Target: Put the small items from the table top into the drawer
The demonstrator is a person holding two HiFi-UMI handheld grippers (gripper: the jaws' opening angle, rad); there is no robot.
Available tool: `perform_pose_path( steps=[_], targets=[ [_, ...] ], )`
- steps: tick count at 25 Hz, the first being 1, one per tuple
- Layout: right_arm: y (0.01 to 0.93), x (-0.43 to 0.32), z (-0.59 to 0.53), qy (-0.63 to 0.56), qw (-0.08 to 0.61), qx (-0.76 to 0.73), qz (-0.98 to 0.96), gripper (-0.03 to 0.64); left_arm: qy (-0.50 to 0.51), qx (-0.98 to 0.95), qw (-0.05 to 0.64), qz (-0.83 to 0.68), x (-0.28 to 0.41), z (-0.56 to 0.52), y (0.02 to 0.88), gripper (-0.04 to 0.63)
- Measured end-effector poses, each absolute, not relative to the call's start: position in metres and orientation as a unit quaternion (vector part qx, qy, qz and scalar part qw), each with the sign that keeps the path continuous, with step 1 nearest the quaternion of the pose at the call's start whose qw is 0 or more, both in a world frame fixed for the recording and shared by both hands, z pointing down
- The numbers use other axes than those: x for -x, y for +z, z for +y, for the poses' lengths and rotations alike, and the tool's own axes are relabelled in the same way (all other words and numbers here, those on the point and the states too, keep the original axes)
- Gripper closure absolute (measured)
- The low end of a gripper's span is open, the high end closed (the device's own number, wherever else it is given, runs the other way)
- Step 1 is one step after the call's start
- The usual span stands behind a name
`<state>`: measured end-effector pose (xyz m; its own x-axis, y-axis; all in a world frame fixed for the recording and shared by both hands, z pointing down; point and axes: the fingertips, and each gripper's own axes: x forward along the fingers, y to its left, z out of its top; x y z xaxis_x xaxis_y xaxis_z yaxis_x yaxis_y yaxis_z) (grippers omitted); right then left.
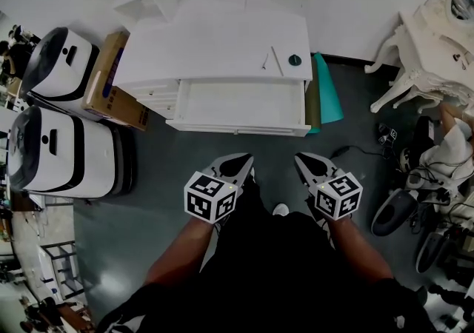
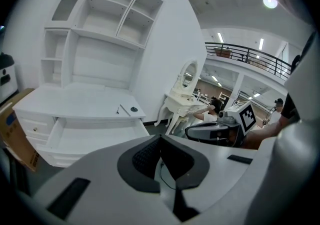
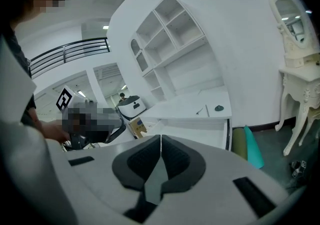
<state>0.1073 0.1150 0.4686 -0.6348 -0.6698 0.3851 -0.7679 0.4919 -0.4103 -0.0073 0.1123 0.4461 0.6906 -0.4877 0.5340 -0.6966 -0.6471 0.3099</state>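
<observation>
Lying beside a thin white stick [image 1: 276, 60], a small dark disc [image 1: 295, 60]; left tool [image 1: 241, 163] and right tool [image 1: 304, 161] closed.

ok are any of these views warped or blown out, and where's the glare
Head view: strong fisheye bend, and the white desk top is washed out, showing little surface detail. Left gripper view: dark rounded corners, and a ceiling lamp flares at top right. Right gripper view: the same round vignette, with mosaic patches at left.

the round dark item [image 1: 295, 60] is too small to identify.
</observation>
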Motion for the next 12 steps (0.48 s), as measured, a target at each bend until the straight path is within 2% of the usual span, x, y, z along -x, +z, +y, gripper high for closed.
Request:
perform_pose_path(
  steps=[12],
  targets=[
    [0.477,-0.1,0.034,0.289,0.108,-0.449,-0.839,0.59,0.219,-0.888,0.265,-0.306,0.016,0.019,0.459,0.592]
  ],
)
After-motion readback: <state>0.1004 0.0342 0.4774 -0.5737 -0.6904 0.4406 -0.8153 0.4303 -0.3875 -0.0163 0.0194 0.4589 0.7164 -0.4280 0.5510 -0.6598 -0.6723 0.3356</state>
